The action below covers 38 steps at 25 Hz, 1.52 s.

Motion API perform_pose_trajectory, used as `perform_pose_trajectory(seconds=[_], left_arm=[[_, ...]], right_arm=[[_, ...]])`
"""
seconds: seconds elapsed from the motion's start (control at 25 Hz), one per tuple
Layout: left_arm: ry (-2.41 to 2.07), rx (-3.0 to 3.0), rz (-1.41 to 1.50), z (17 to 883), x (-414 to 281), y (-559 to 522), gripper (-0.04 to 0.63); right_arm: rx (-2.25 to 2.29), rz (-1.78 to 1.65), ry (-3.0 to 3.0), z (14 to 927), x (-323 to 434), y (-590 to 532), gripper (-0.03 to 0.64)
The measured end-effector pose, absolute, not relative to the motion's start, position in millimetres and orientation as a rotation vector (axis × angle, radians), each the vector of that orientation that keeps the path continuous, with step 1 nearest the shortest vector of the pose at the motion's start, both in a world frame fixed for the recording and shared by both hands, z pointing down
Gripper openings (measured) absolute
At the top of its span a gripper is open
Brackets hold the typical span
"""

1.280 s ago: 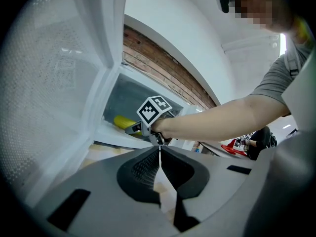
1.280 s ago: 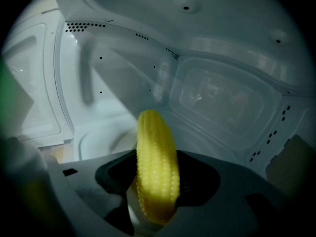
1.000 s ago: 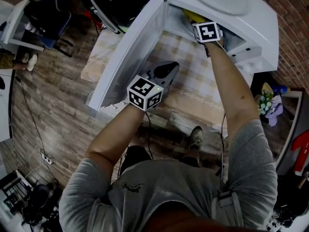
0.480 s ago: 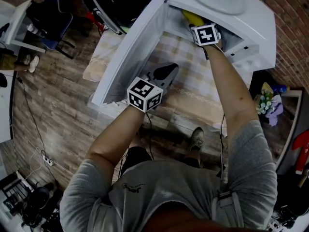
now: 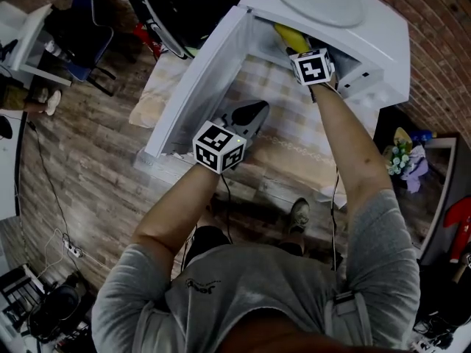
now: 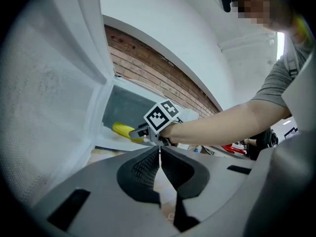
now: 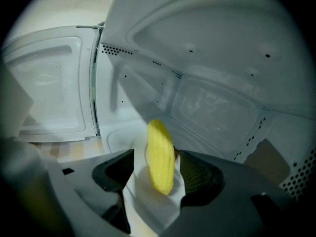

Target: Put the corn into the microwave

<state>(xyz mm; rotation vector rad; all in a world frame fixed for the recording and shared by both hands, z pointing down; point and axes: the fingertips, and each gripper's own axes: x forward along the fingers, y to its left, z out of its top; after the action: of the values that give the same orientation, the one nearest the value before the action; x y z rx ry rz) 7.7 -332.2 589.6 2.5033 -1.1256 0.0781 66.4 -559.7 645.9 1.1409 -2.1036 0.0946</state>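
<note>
Inside the microwave (image 7: 217,102), whose door (image 5: 197,87) stands swung wide towards the person's left, the yellow corn cob (image 7: 160,157) lies on the pale cavity floor with its tip pointing deeper in. The right gripper (image 7: 158,168) reaches into the opening with the cob between its jaws, which have just been opening and now stand wide; a clear gap shows on the left pad's side, so the cob appears released rather than held. That spread should let the tool back out without dragging the corn along. The left gripper (image 6: 159,154) has its jaws pressed together on nothing and waits just beside the door above the checked tablecloth (image 5: 294,127), probably placed ready to push the door closed.
</note>
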Motion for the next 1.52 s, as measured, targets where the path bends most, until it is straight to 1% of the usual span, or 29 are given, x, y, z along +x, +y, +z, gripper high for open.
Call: perform_pose_trajectory(seconds=[0.32, 0.84, 1.08, 1.28, 1.52], left_arm=[[-1.139, 2.521, 0.074, 566.7, 11.1, -331.9, 0.028], [-1.15, 2.545, 0.079, 521.9, 22.1, -325.6, 0.028], [-1.154, 2.521, 0.076, 500.2, 18.6, -310.9, 0.029], [-1.169, 2.505, 0.039, 474.5, 10.5, -302.5, 0.028], [-1.201, 2.511, 0.026, 448.1, 6.1, -284.7, 0.029]], right_arm=[[1.14, 0.101, -2.163, 616.8, 74.0, -529.5, 0.301], [1.115, 0.093, -2.266, 566.5, 107.2, -463.3, 0.299], [1.007, 0.163, -2.389, 543.3, 120.1, -407.6, 0.298], [0.971, 0.288, -2.475, 527.4, 145.6, -365.9, 0.259], [0.979, 0.383, -2.53, 507.0, 182.0, -335.3, 0.192]])
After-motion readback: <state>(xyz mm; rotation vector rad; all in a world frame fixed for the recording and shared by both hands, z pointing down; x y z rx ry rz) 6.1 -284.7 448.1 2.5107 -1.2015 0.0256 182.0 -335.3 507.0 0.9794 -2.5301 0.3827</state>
